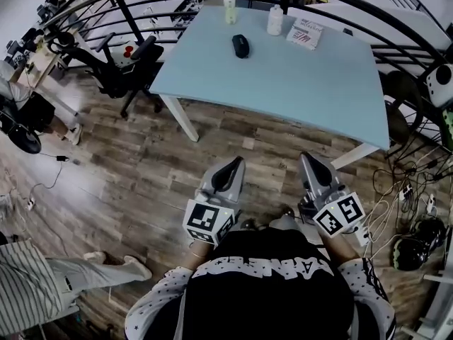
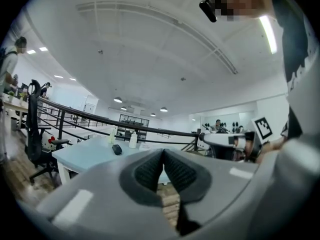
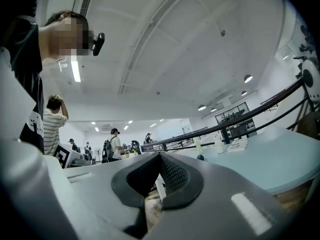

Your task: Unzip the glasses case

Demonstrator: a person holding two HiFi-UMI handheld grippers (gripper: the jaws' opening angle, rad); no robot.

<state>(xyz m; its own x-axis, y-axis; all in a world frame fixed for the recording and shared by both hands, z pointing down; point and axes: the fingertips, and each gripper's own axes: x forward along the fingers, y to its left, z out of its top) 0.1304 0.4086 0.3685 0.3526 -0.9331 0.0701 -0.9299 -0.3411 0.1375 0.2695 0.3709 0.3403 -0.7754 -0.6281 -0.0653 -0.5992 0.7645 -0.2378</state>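
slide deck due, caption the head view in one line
Left gripper and right gripper, both shut and empty, over the wood floor, short of the table with the glasses case.

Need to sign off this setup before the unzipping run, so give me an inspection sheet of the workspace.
Surface: light blue table, mostly bare.
Job's things: dark case lying on the table's far part, untouched.
Clutter: slim bottle, white bottle and printed box along the far edge.
Grippers: left gripper and right gripper both shut, empty, over the floor short of the table.
Cables: cables tangled on the floor right of the table.
Surroundings: office chair, railing, a person at left.
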